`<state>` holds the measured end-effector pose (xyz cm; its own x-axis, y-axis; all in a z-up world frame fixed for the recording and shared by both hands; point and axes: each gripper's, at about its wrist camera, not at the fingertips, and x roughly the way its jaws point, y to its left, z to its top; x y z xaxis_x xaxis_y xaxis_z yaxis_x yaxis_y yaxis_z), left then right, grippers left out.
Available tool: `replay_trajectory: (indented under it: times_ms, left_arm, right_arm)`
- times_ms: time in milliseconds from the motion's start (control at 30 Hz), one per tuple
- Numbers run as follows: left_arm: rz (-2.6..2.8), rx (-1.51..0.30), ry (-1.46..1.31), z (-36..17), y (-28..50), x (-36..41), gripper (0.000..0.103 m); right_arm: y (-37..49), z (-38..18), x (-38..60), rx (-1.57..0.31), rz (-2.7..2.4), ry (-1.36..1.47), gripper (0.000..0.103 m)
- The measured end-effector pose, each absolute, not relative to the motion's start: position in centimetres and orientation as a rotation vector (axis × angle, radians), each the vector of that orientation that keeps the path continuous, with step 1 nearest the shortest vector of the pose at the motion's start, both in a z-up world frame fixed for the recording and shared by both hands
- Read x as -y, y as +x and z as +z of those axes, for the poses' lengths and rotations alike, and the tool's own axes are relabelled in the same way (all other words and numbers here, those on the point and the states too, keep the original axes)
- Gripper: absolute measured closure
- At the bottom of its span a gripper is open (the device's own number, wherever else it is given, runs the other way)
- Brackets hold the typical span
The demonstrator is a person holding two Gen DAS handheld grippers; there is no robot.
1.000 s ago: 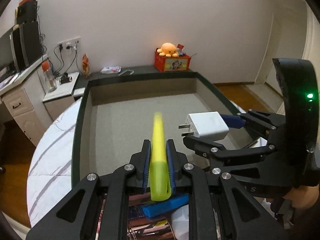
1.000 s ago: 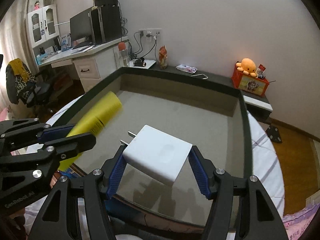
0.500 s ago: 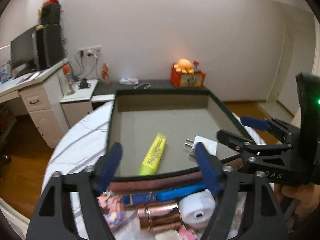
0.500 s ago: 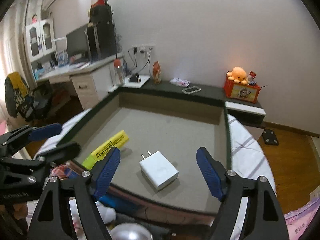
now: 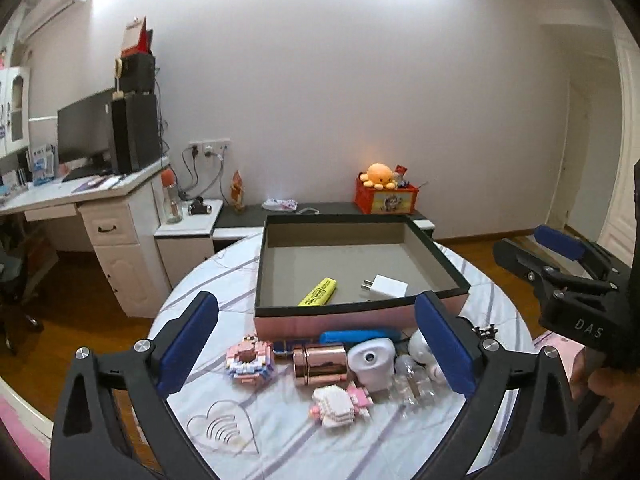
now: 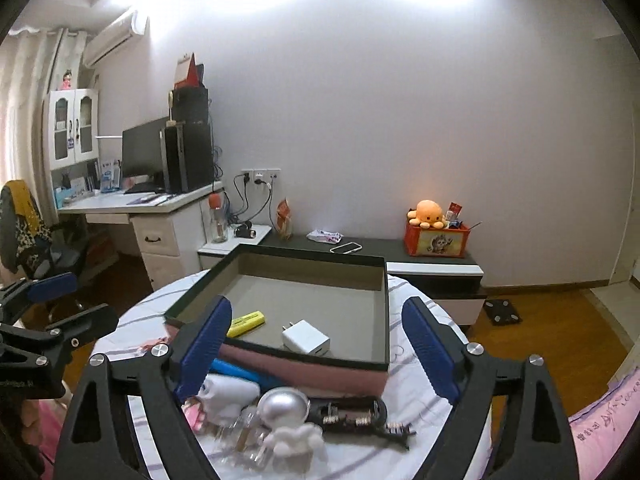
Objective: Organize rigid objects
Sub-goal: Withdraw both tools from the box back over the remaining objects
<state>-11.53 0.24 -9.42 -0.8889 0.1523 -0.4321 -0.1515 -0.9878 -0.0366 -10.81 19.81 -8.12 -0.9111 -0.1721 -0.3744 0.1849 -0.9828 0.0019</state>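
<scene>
A yellow highlighter and a white plug charger lie side by side on the floor of a shallow box with a dark rim and pink wall. My left gripper hangs above the table in front of the box; its jaws are opening and nothing is between them. In the right wrist view the highlighter and charger rest near the box's near wall. My right gripper is also drawn back from the box, with its jaws opening on nothing. Each gripper shows in the other's view: right gripper, left gripper.
In front of the box, on the round striped table, lie a pink block model, a copper tin, a white device, a clear heart, a silver-headed astronaut figure and a black battery holder. A desk stands at the left.
Both grippers let go: the highlighter and the charger dropped into the box. Both grippers opened wide and pulled back and up, so the clutter in front of the box came into view.
</scene>
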Motion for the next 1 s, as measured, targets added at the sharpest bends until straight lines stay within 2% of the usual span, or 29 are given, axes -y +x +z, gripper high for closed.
replay_trajectory:
  times_ms: [167, 200, 233, 267, 1000]
  left_arm:
    - [2.966, -0.107, -0.607, -8.7, -8.6, -1.0, 0.000]
    - [2.965, -0.112, -0.606, -8.7, -8.6, -1.1, 0.000]
    - [2.956, -0.129, -0.610, -8.5, -8.2, -1.1, 0.000]
    - [2.954, -0.128, -0.606, -8.4, -7.9, -1.1, 0.000]
    - [3.065, -0.057, -0.542, -7.7, -5.3, 2.1, 0.000]
  right_arm:
    - [-8.2, -7.9, -20.2, -0.052, -2.940, 0.549, 0.012]
    - [-8.0, -7.8, -20.3, -0.047, -2.942, 0.544, 0.010]
    - [-7.6, -7.8, -20.4, -0.041, -2.945, 0.539, 0.001]
    - [-7.2, -7.7, -20.5, -0.044, -2.954, 0.536, 0.000]
    - [-3.4, -7.6, -20.9, -0.086, -2.978, 0.504, 0.000]
